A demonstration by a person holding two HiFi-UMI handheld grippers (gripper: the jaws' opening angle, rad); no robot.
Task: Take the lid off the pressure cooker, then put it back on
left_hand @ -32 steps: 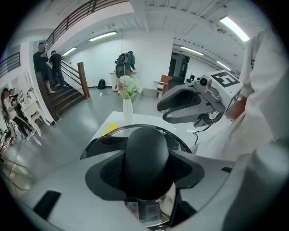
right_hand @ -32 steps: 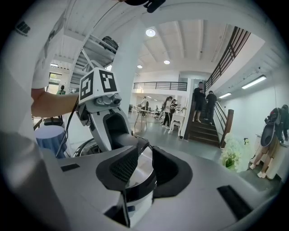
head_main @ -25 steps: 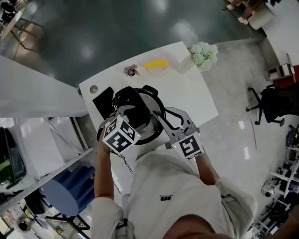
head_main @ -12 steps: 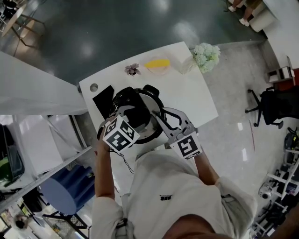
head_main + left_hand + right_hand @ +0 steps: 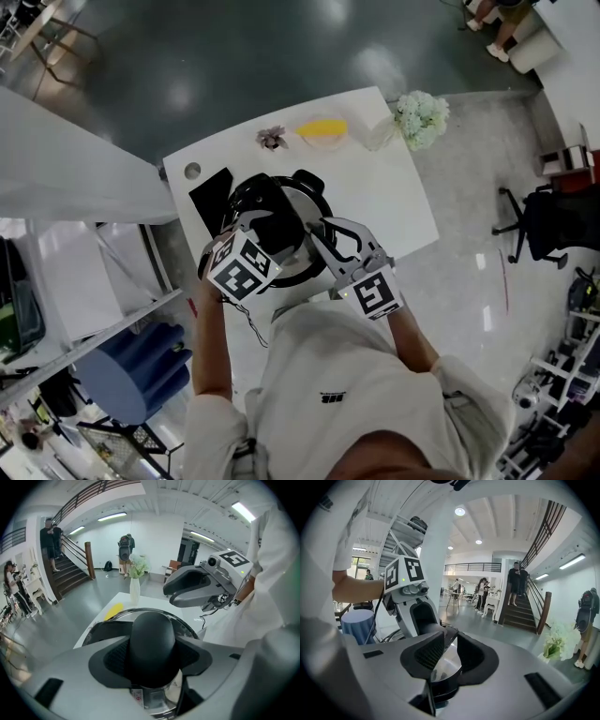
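While the head camera has drifted a touch since a second ago, I see both grippers parked where they were. My left gripper (image 5: 267, 225) clamps the black knob (image 5: 152, 637), jaws partly spread around it. My right gripper (image 5: 447, 656), pads nearly together, seems to pinch the side handle (image 5: 440, 688). The pressure cooker (image 5: 302, 270) sits on the white table (image 5: 375, 187), lid (image 5: 302, 202) flat on top, knob upright, its handle line running from me toward the far handle (image 5: 305, 178)
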